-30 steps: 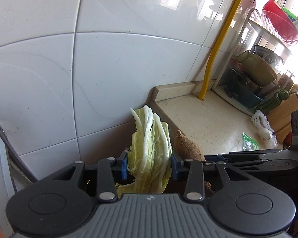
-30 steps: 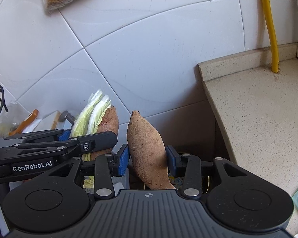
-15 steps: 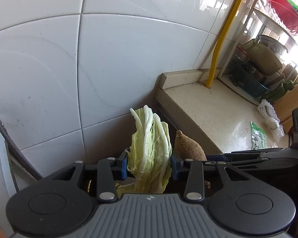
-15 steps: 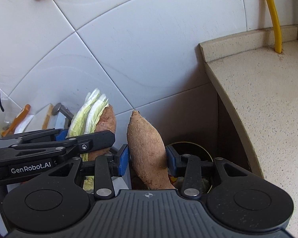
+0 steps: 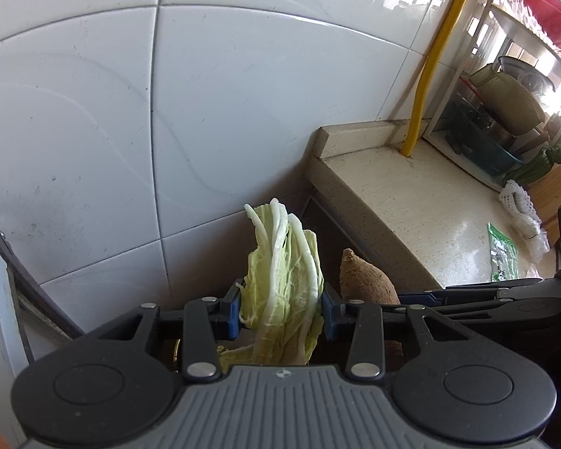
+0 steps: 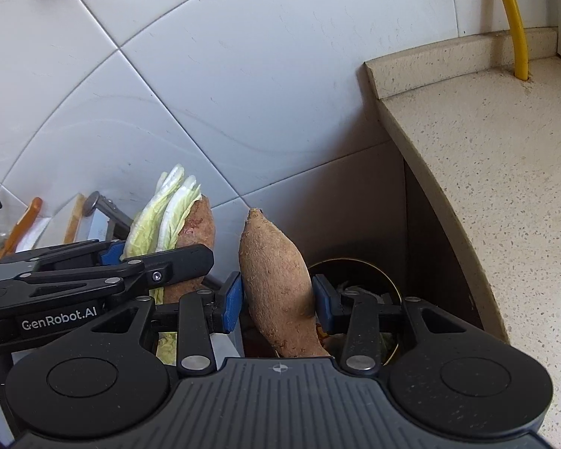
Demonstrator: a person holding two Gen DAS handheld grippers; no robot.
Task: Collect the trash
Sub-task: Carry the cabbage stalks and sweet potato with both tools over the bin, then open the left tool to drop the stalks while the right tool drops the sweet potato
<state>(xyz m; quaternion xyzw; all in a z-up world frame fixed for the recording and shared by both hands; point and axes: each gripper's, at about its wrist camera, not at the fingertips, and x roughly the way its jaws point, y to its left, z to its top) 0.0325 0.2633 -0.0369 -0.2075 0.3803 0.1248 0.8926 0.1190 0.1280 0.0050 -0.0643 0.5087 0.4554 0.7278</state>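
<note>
— So, how do our tongs stand?

— Our left tongs (image 5: 280,312) are clamped on the cabbage (image 5: 284,280), and our right tongs (image 6: 276,297) are clamped on a sweet potato (image 6: 276,284). Both pairs sit side by side, angled down beside the bench (image 6: 505,187). The bin (image 6: 359,288) lies just below and beyond the right tongs, partly hidden by them.

— What could go wrong from here?

— We judge the bin mouth narrow for two loads at once. If we let go while the left tongs are off to the side of it, the cabbage may drop outside. A second sweet potato (image 6: 196,239) seems wedged in with the cabbage, so it could slip loose early.

— And how do the things look?

— Our cabbage is limp, pale green with white ribs, standing up past the pads. Our sweet potato is brown, rough and tapered, upright, its point above the tongs.
</note>
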